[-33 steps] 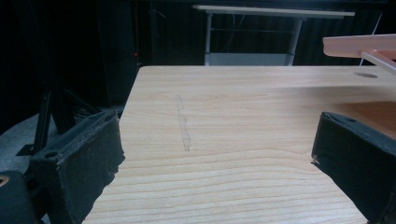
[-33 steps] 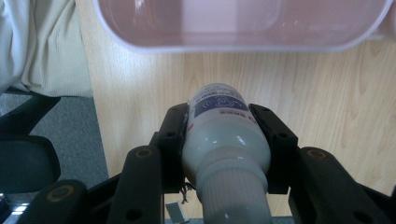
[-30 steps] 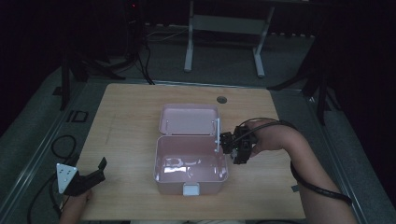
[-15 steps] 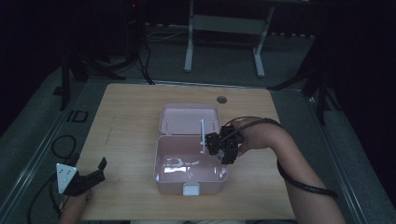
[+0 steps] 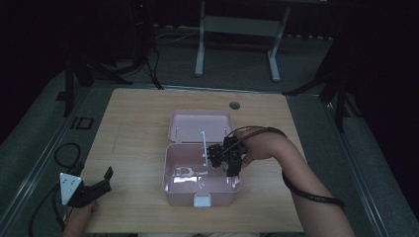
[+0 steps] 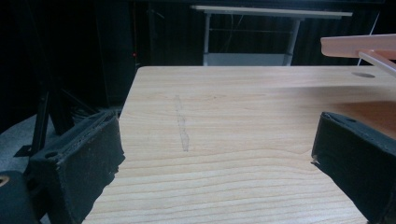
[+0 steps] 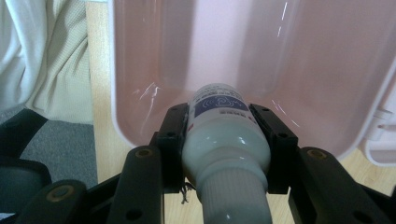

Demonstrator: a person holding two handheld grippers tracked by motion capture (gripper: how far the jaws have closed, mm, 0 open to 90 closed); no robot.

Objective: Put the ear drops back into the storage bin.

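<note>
A white bottle (image 7: 224, 149) with a blue label is pinched between the pads of the right gripper (image 5: 223, 159), its ribbed cap end toward the camera and its base pointing into the pink box (image 5: 170, 170). In the high view the gripper is seen over the box's right wall, near the hinge where the open lid (image 5: 197, 126) lies flat toward the far edge of the table (image 5: 138, 113). The bottle is thus carried above the box's hollow, not yet resting on its floor (a few small pale items can be made out on that floor, too blurred to name). The step in hand is judged to be the placing of the bottle into the box.

The left gripper (image 5: 86, 190) is kept at the near left corner of the table, jaws spread and nothing between them; bare wood is seen ahead of it in the left gripper view.

For the next move, the bottle would have to be lowered further until it is borne by the box floor, clear of the right wall, and only then should the jaws be parted. Care is called for, since the round body could roll once released.
</note>
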